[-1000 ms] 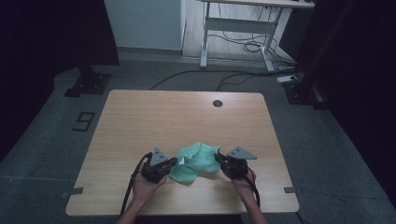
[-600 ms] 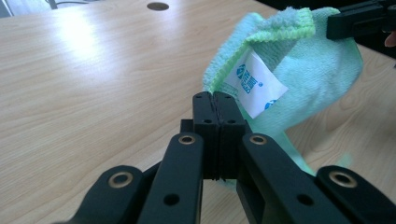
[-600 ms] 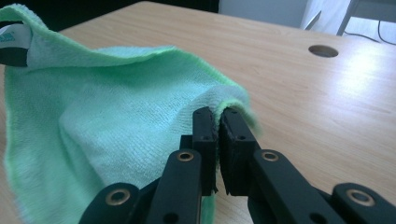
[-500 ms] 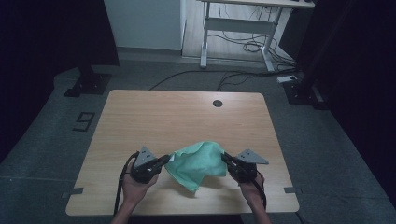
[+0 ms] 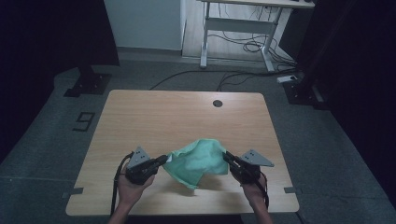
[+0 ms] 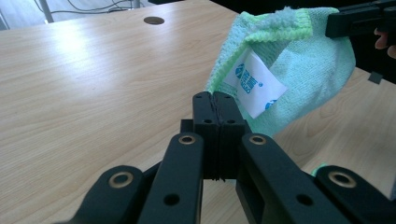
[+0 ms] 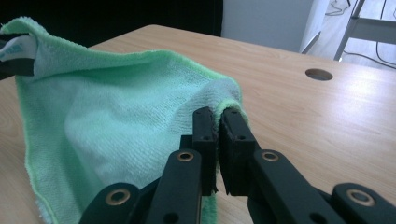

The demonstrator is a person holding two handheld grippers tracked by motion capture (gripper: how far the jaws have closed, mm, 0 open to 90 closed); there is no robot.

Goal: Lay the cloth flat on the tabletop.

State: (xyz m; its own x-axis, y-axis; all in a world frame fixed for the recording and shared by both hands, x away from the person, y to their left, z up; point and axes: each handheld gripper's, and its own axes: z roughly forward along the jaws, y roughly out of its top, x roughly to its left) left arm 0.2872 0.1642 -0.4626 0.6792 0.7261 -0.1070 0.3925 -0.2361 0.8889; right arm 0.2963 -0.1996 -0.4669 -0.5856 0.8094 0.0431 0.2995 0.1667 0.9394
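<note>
A green microfibre cloth [image 5: 196,160] hangs above the near part of the wooden table [image 5: 154,116], stretched between my two grippers. My left gripper [image 5: 164,160] is shut on the cloth's left corner. In the left gripper view its jaws [image 6: 215,100] pinch the hem beside a white label [image 6: 254,83]. My right gripper [image 5: 227,156] is shut on the opposite corner. In the right gripper view its jaws [image 7: 218,114] clamp the cloth's edge [image 7: 112,121], and the rest of the cloth drapes down to the left. A loose lower corner of the cloth [image 5: 191,183] hangs close to the tabletop.
A round cable hole [image 5: 217,103] sits near the table's far edge. Beyond the table stand a white desk frame [image 5: 236,35] with cables on the floor and dark stands at both sides. A number marking [image 5: 84,121] lies on the floor at the left.
Both grippers have risen and moved apart, lifting the bunched cloth off the table and spreading it out between them.
</note>
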